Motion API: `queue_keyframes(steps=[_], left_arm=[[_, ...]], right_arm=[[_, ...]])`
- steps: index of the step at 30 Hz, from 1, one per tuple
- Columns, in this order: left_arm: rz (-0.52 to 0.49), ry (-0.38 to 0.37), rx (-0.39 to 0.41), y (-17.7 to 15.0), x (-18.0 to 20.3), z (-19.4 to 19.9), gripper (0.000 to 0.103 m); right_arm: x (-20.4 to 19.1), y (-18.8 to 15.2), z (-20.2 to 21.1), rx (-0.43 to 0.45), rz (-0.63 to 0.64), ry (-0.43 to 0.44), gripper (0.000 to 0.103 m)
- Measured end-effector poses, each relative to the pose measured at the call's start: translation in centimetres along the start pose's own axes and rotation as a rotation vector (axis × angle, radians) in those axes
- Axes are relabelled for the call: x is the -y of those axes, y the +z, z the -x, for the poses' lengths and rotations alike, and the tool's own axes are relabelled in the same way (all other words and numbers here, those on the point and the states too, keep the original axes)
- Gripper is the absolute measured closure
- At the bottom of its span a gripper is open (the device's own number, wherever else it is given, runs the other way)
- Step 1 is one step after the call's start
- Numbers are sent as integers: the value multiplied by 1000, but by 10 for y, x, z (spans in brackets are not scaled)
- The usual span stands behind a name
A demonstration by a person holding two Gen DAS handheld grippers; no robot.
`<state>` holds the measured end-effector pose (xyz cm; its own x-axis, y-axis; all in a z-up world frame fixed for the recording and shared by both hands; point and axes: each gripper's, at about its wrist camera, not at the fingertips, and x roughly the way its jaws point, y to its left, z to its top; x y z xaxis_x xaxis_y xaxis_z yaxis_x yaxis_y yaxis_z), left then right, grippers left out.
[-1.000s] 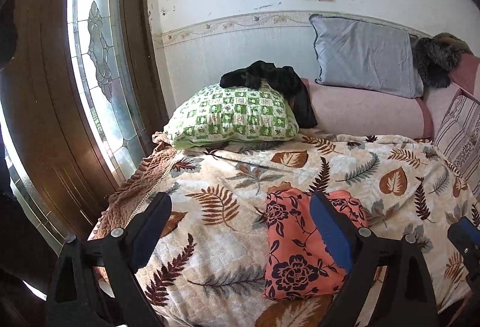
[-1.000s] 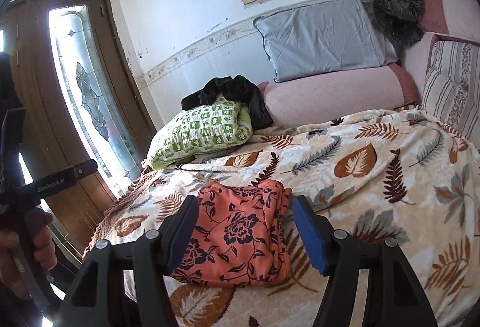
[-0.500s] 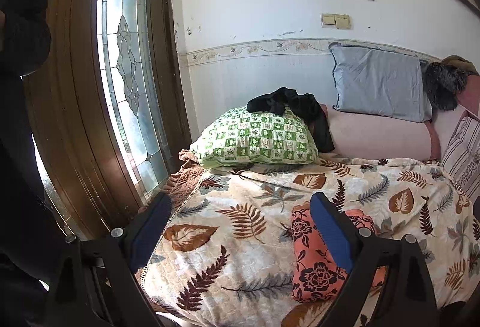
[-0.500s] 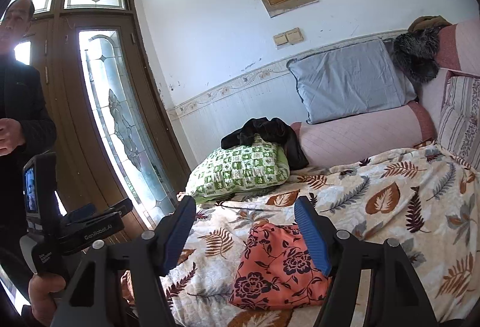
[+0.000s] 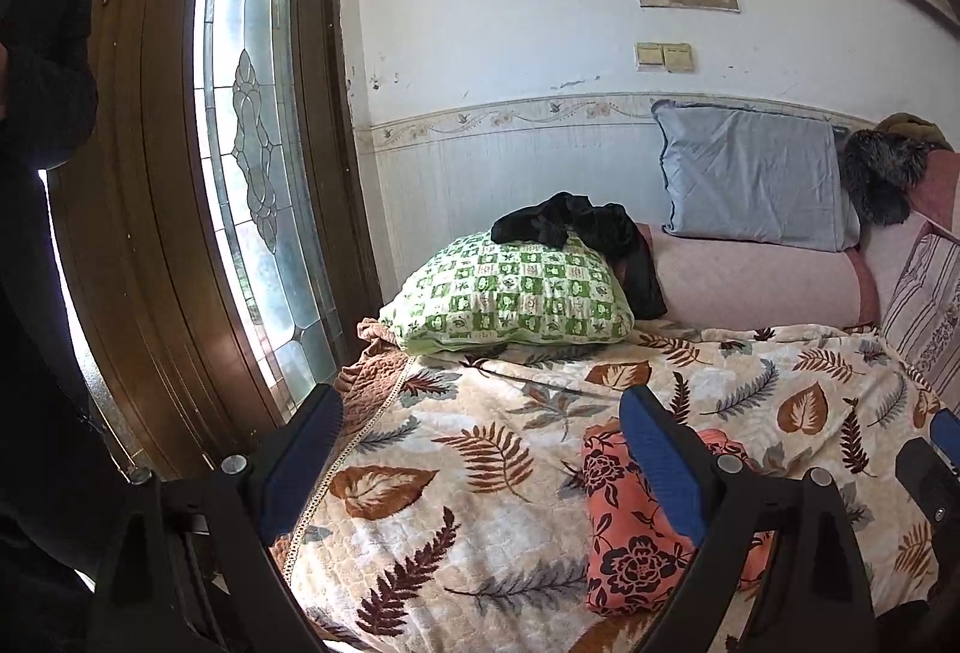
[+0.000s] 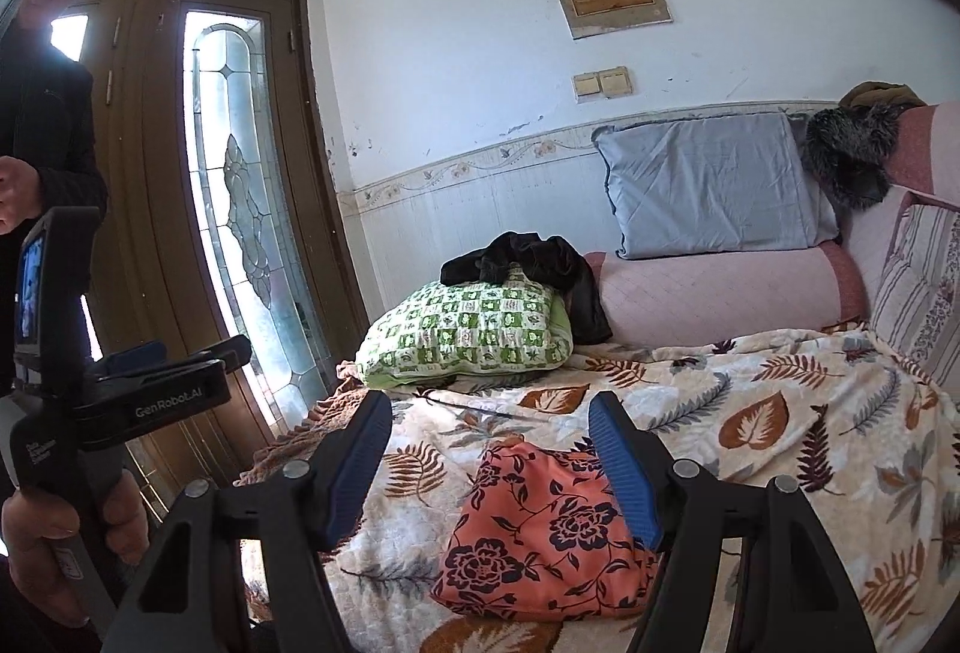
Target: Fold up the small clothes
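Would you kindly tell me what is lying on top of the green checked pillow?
A crumpled black garment lies on the green checked pillow, spilling down its far side. Whatever is beneath it is hidden.

the left gripper has a matte black frame with triangular cut-outs, silver round screw heads at the joints, and ribbed blue pads on its fingers. the right gripper is built the same: black arms, silver screws, blue ribbed pads. seen from the right wrist, the left unit's black body carries white "genrobot.ai" lettering and a small lit screen. the hand on its handle is bare-skinned; the person wears a dark jacket.
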<state>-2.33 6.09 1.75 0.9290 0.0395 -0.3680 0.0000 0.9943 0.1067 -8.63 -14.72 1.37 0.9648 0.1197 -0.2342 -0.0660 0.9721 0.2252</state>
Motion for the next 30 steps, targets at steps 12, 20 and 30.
queue_keyframes(steps=[12, 20, 30], left_arm=[[4, -71, 18, -1, 5, 5, 9], [22, -108, 37, 0, 4, 11, 9], [20, -112, 43, 1, 4, 10, 9]], right_arm=[[5, -8, -1, 29, 48, -44, 32], [5, -6, -2, 32, 49, -61, 32], [2, -8, -7, 30, 72, -58, 32]])
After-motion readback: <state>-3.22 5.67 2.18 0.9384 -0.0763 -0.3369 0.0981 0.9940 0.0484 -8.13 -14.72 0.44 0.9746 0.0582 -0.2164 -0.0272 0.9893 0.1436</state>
